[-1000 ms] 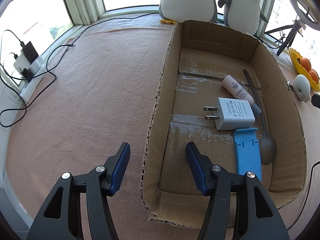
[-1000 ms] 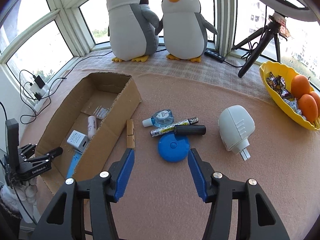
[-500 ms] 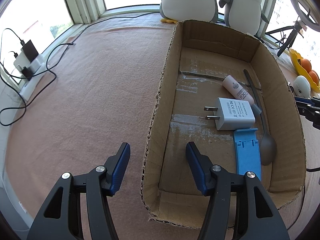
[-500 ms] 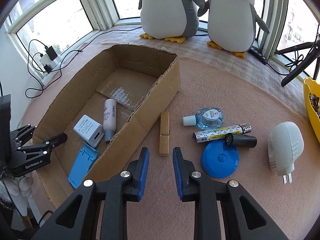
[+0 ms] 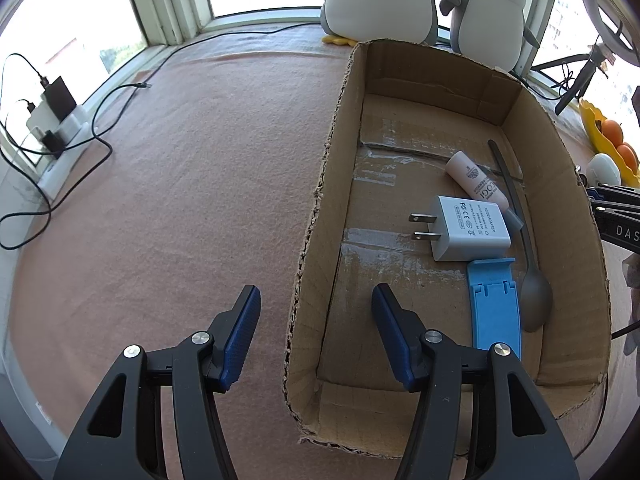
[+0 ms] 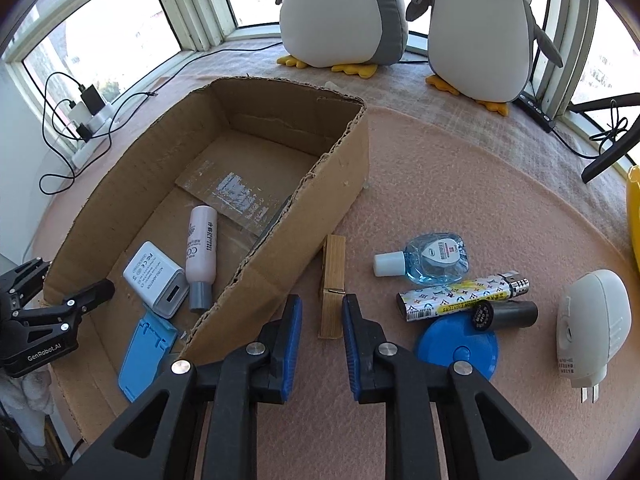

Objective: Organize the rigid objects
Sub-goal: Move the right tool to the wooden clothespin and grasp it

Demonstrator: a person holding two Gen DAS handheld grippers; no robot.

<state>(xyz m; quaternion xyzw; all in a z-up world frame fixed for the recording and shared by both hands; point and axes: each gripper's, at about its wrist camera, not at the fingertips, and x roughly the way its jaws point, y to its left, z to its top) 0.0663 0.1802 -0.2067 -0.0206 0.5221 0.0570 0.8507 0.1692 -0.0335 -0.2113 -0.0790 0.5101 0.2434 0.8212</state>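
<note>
a torn-edged corrugated cardboard box (image 6: 328, 184) sits on a pink felt-like cloth (image 5: 180, 200) by bay windows, two plush penguins (image 6: 344, 8) at the far side. inside lie a glossy white wall charger (image 5: 468, 232), a pale pink tube (image 6: 202, 244), a grey metal spoon (image 5: 532, 296) and a flat blue plastic stand (image 5: 494, 304). right of the box, on the cloth, lie a wooden clothespin (image 6: 332, 284), a clear blue bottle (image 6: 432, 258), a patterned lighter (image 6: 460, 298), a black cylinder (image 6: 506, 314) and a blue disc (image 6: 460, 346).

the left gripper (image 5: 316, 328) straddles the box's left wall, fingers apart, exactly as a second ago. the right gripper (image 6: 322, 336) has dropped closer and its jaws have just been closing; they flank the clothespin's near end with a gap on each side, not yet pressing.
</note>
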